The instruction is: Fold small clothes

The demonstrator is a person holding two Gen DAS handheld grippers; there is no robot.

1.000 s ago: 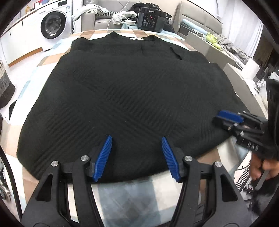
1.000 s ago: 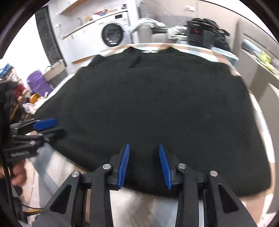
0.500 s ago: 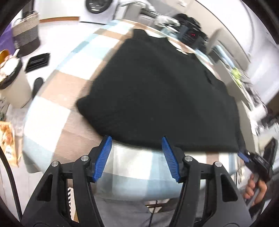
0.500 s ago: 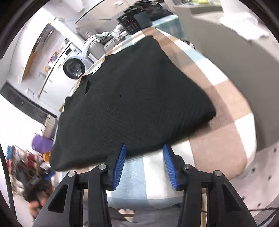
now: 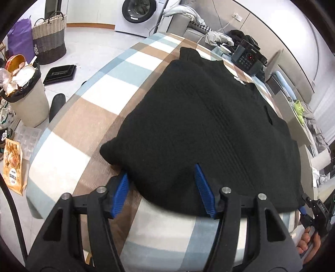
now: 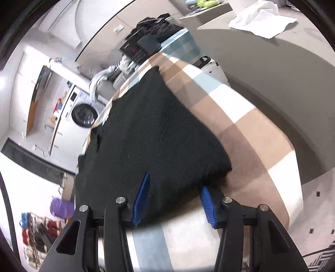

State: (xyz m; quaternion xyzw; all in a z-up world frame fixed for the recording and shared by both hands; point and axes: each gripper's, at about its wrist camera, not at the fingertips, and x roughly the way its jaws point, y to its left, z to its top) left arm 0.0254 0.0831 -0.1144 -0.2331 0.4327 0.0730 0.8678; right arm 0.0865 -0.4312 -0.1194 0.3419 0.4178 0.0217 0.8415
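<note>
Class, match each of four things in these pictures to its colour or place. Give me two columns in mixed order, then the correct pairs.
Things:
1. sweater
2. washing machine
3. woven basket
4. gripper pads

Descriptions:
A. blue
B. on the floor, beside a purple bag
C. black, spread on the checked tablecloth
D. white, against the far wall

Pairs: 1-C, 2-D, 3-B, 4-A
</note>
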